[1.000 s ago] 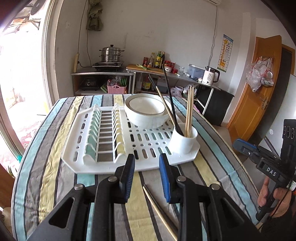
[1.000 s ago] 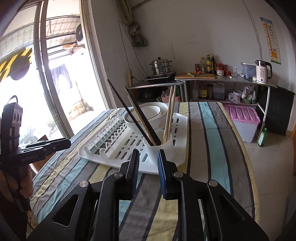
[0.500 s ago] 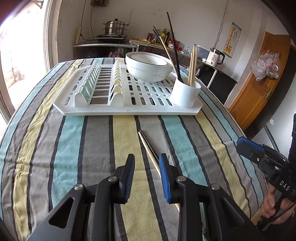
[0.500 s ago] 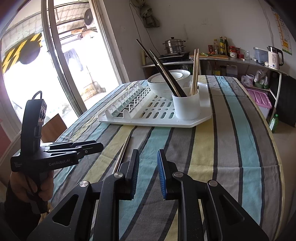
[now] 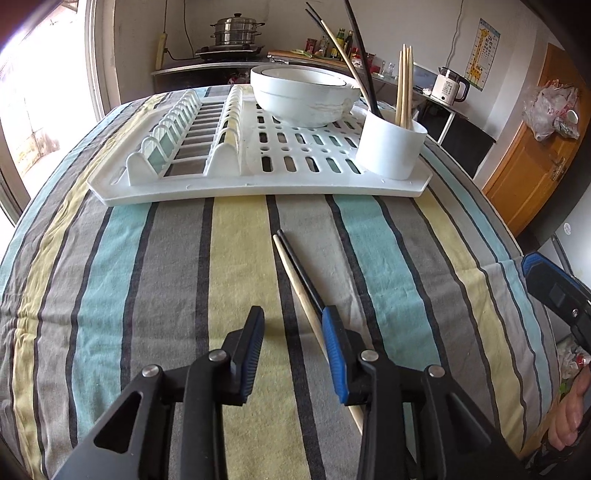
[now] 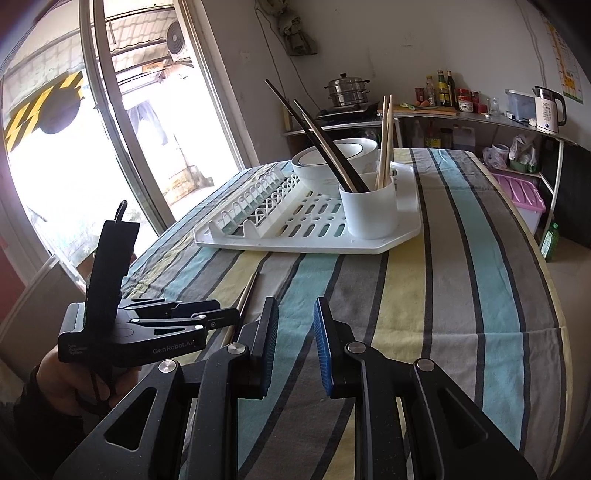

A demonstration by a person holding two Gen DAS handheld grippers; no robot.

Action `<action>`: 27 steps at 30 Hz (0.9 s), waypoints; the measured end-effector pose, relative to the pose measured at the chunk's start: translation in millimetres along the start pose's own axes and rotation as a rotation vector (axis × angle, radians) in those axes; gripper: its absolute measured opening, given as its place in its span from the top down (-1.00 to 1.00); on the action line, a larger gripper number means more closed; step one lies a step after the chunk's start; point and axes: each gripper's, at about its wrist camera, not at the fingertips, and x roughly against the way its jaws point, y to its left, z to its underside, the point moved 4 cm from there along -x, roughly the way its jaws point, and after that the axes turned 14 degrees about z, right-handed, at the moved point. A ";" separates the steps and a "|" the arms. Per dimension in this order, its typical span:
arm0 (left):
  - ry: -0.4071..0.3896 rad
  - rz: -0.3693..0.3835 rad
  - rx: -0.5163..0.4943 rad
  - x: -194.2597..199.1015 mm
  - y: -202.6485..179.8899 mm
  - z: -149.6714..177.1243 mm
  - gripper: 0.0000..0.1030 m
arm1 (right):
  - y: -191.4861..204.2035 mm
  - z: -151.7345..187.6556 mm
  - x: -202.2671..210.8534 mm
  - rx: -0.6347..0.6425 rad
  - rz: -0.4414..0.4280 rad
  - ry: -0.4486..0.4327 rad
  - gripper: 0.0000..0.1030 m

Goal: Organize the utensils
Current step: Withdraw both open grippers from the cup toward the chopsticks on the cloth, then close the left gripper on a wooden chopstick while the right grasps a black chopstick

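A wooden chopstick (image 5: 295, 275) and a black chopstick (image 5: 301, 271) lie side by side on the striped tablecloth, in front of the white drying rack (image 5: 258, 181). My left gripper (image 5: 293, 314) is open and low over the cloth, its right finger beside the chopsticks' near part. A white utensil cup (image 5: 391, 147) on the rack's right corner holds several chopsticks. My right gripper (image 6: 295, 306) is open and empty above the cloth; the left gripper (image 6: 207, 314) shows at its left, over a chopstick (image 6: 246, 291).
A white bowl (image 5: 303, 92) sits on the rack behind the cup. The table edge drops off at the right (image 6: 554, 280). A counter with a steamer pot (image 5: 236, 31), bottles and a kettle (image 5: 448, 83) stands behind.
Both grippers have pulled back from the rack toward the table's near side and dropped lower. The left gripper now sits right by the two loose chopsticks. Both remain open.
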 end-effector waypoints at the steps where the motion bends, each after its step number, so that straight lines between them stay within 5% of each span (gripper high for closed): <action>1: -0.001 -0.012 -0.003 -0.3 -0.5 -0.2 0.33 | -0.1 -0.4 0.5 0.000 -0.001 -0.003 0.60; 7: 0.017 -0.121 -0.079 -9.9 -10.4 -2.8 0.07 | -0.1 -0.7 0.0 -0.006 -0.008 -0.006 0.60; 11: 0.015 -0.110 -0.078 -11.4 -7.2 -7.1 0.02 | 0.5 -0.4 2.3 -0.004 -0.010 -0.008 0.60; 17: 0.019 -0.100 -0.164 -1.0 4.0 -0.8 0.40 | -1.5 -1.2 2.7 0.000 -0.001 -0.004 0.60; 23: 0.046 -0.118 -0.251 12.4 26.4 -1.2 0.43 | 10.1 -1.7 -8.6 0.038 0.019 0.039 0.60; 27: 0.055 -0.097 -0.210 15.9 46.1 -7.5 0.44 | 30.0 -4.7 -29.7 0.093 0.028 0.105 0.60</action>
